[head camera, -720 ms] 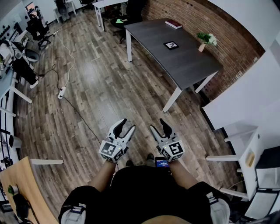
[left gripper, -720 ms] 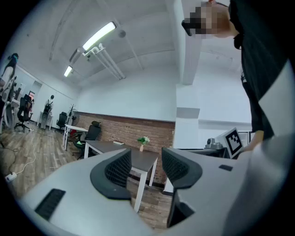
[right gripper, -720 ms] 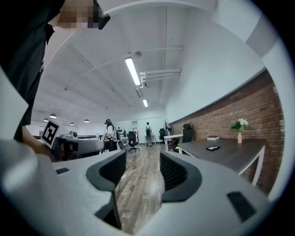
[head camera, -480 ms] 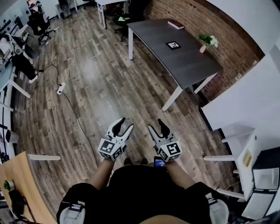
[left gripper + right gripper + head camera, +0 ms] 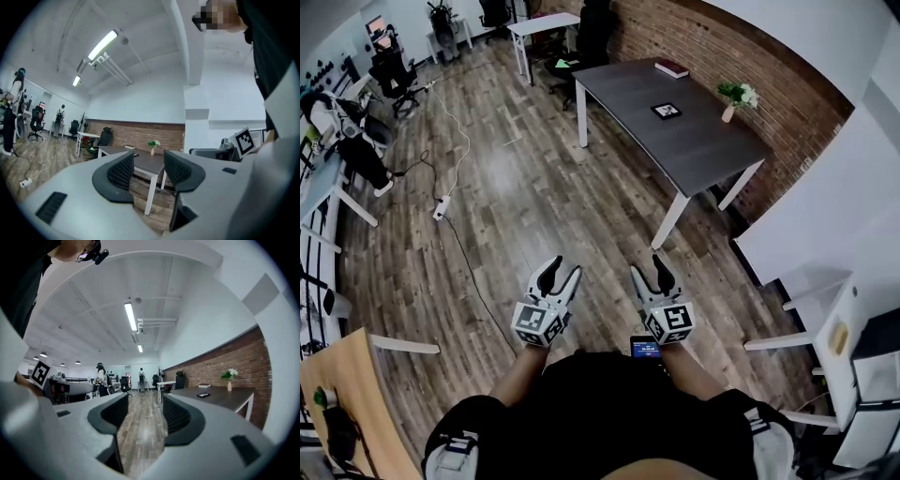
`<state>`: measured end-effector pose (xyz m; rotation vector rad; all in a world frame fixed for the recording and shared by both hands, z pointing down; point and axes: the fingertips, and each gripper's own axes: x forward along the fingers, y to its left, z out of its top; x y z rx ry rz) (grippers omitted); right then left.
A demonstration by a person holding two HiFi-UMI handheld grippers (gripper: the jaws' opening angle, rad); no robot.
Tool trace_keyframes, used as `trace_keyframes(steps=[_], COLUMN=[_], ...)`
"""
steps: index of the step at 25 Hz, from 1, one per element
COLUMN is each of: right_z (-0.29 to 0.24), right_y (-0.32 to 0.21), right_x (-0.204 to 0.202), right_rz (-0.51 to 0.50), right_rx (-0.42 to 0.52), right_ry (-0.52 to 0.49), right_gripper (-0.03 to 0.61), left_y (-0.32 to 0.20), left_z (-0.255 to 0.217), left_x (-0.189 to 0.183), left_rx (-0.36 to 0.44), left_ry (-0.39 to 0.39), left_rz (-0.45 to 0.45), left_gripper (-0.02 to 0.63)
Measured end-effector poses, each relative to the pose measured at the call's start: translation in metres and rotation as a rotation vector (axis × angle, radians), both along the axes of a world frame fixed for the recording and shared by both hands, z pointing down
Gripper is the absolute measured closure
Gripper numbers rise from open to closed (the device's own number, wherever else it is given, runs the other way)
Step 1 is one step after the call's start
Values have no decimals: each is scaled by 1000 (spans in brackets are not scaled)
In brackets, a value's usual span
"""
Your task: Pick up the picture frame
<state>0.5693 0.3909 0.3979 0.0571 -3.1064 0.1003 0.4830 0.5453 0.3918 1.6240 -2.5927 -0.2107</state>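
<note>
A small black picture frame (image 5: 666,111) lies flat on the dark grey table (image 5: 694,141) far ahead, by the brick wall; it also shows as a dark flat shape, the picture frame (image 5: 203,395), in the right gripper view. My left gripper (image 5: 560,275) and right gripper (image 5: 651,273) are held level close to my body over the wood floor, far from the table. Both stand open with nothing between their jaws. The left gripper (image 5: 144,169) faces the table's end; the right gripper (image 5: 145,414) looks along the floor.
On the table stand a vase of flowers (image 5: 732,97) and a red book (image 5: 672,68). A cable and power strip (image 5: 443,204) lie on the floor at left. Office chairs (image 5: 394,70) and desks stand at the far left, a white shelf unit (image 5: 825,328) at right.
The view has shifted a little, with the table slightly nearer. Both grippers stay open and close to my body.
</note>
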Motion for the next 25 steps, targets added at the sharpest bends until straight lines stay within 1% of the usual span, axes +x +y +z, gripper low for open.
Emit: trace_keyframes(steps=[2, 4, 8, 9, 11, 13, 15, 17, 20, 23, 25], right_z=[5, 6, 2, 2, 8, 17, 21, 21, 23, 32, 39], right_y=[-10, -20, -34, -37, -45, -52, -57, -58, -60, -67, -75], right_x=[16, 27, 32, 33, 39, 51, 60, 63, 61, 61, 62], right_rz=[20, 35, 25, 21, 20, 20, 14, 2, -15, -19, -13], right_rx=[-9, -19, -27, -33, -55, -78, -67, -37, -51, -63, -75], right_ry=[17, 19, -9, -17, -22, -14, -14, -18, -16, 5, 22], right_gripper=[345, 345, 345, 345, 345, 345, 345, 345, 345, 345, 345], left_y=[-4, -10, -24, -27, -35, -43, -52, -59, -62, -66, -71], left_z=[-4, -4, -6, -5, 3, 13, 15, 12, 11, 16, 20], left_x=[12, 18, 23, 24, 28, 41, 56, 66, 66, 62, 61], left_rx=[-5, -13, -43, -45, -51, -76, -104, -105, -94, -107, -126], left_ry=[-20, -21, -56, -58, -35, -28, -60, -74, -58, -38, -41], left_rz=[-8, -16, -17, -17, -17, -6, 21, 44, 43, 39, 49], left_gripper=[419, 425, 428, 430, 430, 431, 431, 431, 433, 432, 433])
